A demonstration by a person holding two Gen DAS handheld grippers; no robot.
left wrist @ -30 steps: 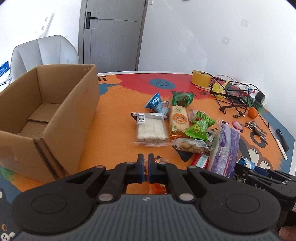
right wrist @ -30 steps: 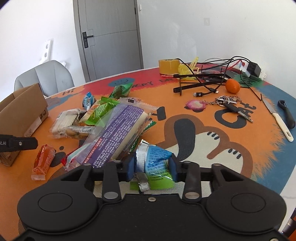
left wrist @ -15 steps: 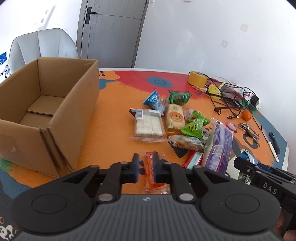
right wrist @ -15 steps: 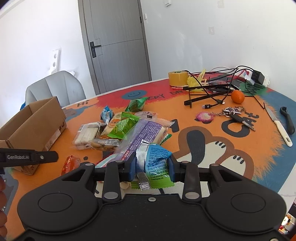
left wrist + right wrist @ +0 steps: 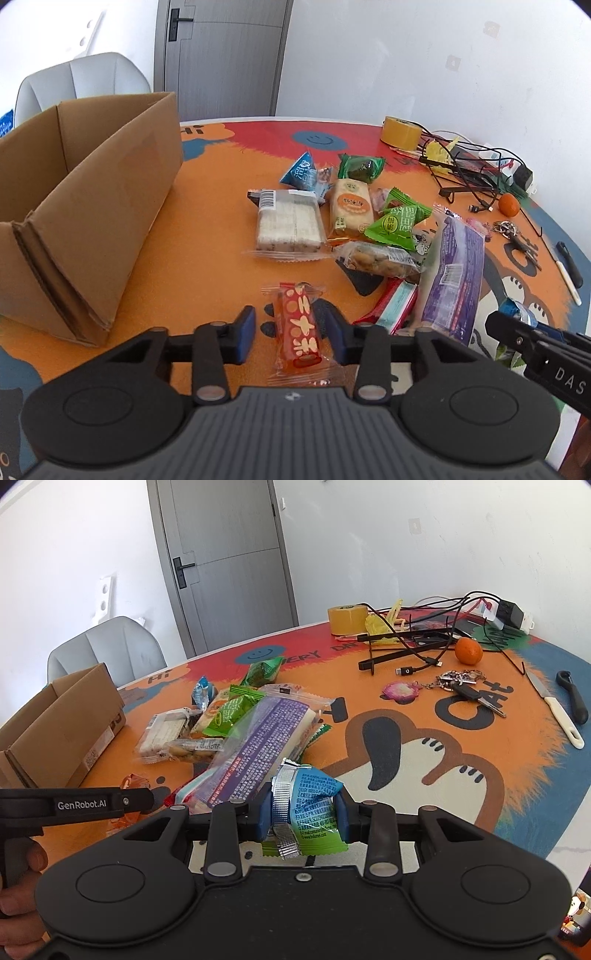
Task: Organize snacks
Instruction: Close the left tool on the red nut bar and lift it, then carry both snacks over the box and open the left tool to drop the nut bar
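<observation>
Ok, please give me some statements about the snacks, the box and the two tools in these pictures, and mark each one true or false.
1. The right tool is shut on a blue and green snack packet. True.
2. The left tool squeezes the orange-red snack bar. False: the bar lies on the table between the pads, with gaps on both sides; the jaws have just been closing a little.
3. The cardboard box already holds several snacks. False: no snack shows in the part of it in view.
4. The purple packet lies on the table, not in the box. True.
5. The mandarin is inside the snack pile. False: it sits apart, near the cables.
</observation>
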